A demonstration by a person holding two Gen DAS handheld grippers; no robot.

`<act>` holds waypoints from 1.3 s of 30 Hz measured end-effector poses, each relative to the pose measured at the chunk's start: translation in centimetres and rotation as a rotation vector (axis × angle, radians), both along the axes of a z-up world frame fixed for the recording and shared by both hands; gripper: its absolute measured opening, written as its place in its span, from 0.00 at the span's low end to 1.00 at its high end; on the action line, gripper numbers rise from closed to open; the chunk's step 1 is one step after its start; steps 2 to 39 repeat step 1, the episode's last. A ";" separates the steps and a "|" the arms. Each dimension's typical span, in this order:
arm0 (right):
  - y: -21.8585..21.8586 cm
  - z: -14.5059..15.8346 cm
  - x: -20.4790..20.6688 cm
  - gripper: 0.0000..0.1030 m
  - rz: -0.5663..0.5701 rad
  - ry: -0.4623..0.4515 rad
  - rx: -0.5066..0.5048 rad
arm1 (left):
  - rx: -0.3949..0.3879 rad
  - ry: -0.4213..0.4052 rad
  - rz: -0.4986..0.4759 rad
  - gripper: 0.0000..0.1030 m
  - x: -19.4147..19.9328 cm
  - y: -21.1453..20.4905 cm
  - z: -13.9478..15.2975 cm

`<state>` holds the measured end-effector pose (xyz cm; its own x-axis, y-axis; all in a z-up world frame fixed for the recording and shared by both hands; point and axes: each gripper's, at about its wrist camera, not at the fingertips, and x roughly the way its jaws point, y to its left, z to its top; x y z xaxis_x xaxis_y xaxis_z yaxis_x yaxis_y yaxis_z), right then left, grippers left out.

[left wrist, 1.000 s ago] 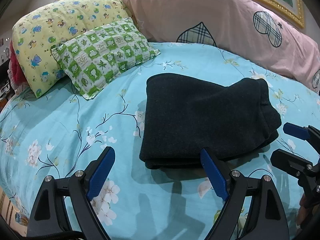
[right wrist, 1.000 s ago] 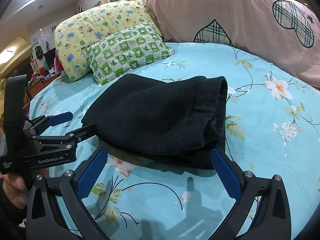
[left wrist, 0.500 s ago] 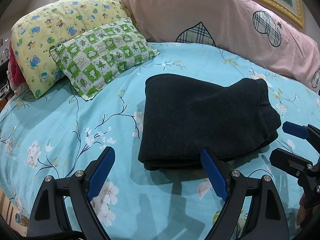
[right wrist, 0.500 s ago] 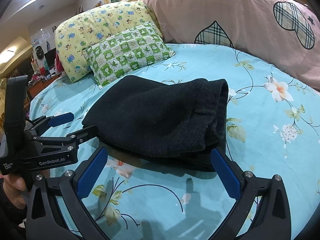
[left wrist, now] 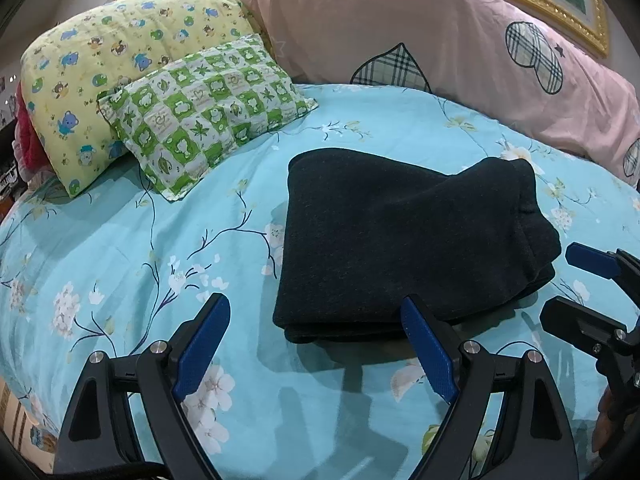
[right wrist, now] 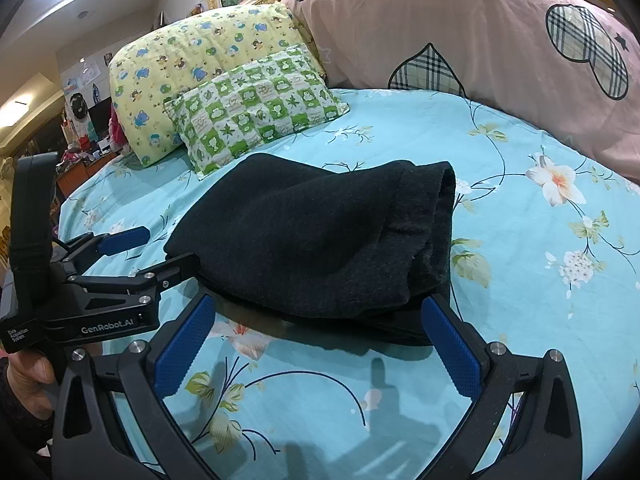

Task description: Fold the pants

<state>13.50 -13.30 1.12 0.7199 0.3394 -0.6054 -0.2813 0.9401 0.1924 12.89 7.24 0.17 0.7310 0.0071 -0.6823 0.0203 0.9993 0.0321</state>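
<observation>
The pants (left wrist: 404,240) lie folded into a thick dark rectangle on the floral bed sheet (left wrist: 160,248), toward the near edge of the bed and well short of the pillows at its head. The bundle sits straight ahead of both tools, its long axis running left to right across their line of approach. The left gripper (left wrist: 316,344) hovers just short of the bundle's near-left corner with its jaws spread wide and nothing between them — its right finger shows in front of the near edge, though contact cannot be confirmed. The right gripper (right wrist: 320,340) is likewise released and empty, facing the near edge with the thick rolled end on its right side. Each tool appears about equally close to its own end, so a further fold, if one is wanted, would likely call for both to take the near edge together. The green checked pillow (left wrist: 208,112) lies apart from the pants.
</observation>
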 end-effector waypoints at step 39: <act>-0.1 0.0 0.0 1.00 0.001 0.000 0.000 | -0.007 0.006 0.003 0.85 0.1 0.1 0.0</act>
